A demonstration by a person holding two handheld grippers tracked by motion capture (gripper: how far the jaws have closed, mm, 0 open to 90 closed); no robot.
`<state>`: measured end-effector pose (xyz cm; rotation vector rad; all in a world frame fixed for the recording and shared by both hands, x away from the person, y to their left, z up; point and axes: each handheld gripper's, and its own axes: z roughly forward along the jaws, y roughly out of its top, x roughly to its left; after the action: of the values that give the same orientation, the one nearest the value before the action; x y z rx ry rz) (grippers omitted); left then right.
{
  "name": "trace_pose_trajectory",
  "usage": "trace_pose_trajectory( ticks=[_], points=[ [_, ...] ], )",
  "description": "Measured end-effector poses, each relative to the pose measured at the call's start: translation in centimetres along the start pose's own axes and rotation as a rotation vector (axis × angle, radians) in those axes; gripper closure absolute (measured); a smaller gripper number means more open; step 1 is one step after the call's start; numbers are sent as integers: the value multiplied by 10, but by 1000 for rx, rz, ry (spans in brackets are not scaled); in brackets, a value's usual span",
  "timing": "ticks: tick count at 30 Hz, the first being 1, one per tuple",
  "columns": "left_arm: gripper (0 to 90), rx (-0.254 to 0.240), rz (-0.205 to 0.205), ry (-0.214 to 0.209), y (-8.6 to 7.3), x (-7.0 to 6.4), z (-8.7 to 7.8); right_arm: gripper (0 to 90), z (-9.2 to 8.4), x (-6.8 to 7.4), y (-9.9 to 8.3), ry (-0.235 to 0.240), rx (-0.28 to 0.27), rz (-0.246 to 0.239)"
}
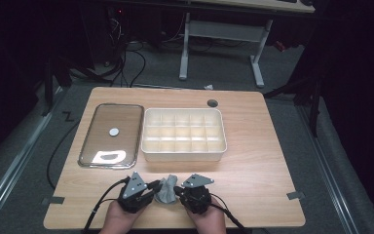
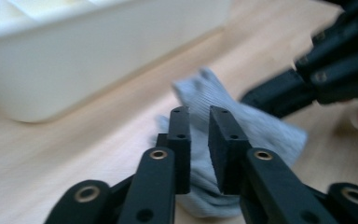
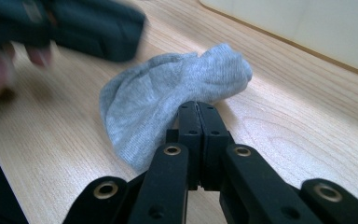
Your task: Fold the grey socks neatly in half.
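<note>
My tabletop [image 1: 253, 161] carries, from big to small, a white divided box [image 1: 183, 134] at the middle, its clear lid [image 1: 111, 134] lying flat just to the left of it, and a grey sock [image 1: 166, 191] bunched up near my edge, in front of the box and apart from it. Every compartment I can see in the box is bare, so as I judge it the work is at its start: the sock has yet to be folded or rolled and nothing has gone in. My right tool [image 3: 199, 108] has its jaws pressed fully together, and it seems to pinch a fold of the sock's edge, though the cloth between the pads is too thin for me to be sure. My left tool [image 2: 199, 116] stands with a narrow gap between its jaws, over the sock's other side with nothing gripped. What is left, I reckon, is tidying the sock, carrying it to a compartment and fitting the lid.
</note>
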<state>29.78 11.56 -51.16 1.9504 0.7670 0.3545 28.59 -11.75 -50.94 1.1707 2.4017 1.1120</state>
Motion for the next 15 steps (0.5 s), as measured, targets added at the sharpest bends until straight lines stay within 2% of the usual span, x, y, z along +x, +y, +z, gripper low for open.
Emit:
trace_pose_trajectory(
  ticks=[2,3,5,7,10,15],
  points=[
    [839,42,-19,27,-4,8,-1,900,0,-1,0,1,-2,0],
    [848,80,-34,42,-7,13,1,900,0,-1,-1,3,-3,-1],
    [855,137,-47,33,-10,14,6,900,0,0,-1,5,-2,4],
    [863,168,-33,22,-12,9,11,900,1,0,-1,8,-2,9],
    [870,176,-4,20,-12,-1,15,900,0,1,-1,14,-5,10],
    [871,170,5,1,-9,-13,22,899,-3,2,2,11,-15,0]
  ],
)
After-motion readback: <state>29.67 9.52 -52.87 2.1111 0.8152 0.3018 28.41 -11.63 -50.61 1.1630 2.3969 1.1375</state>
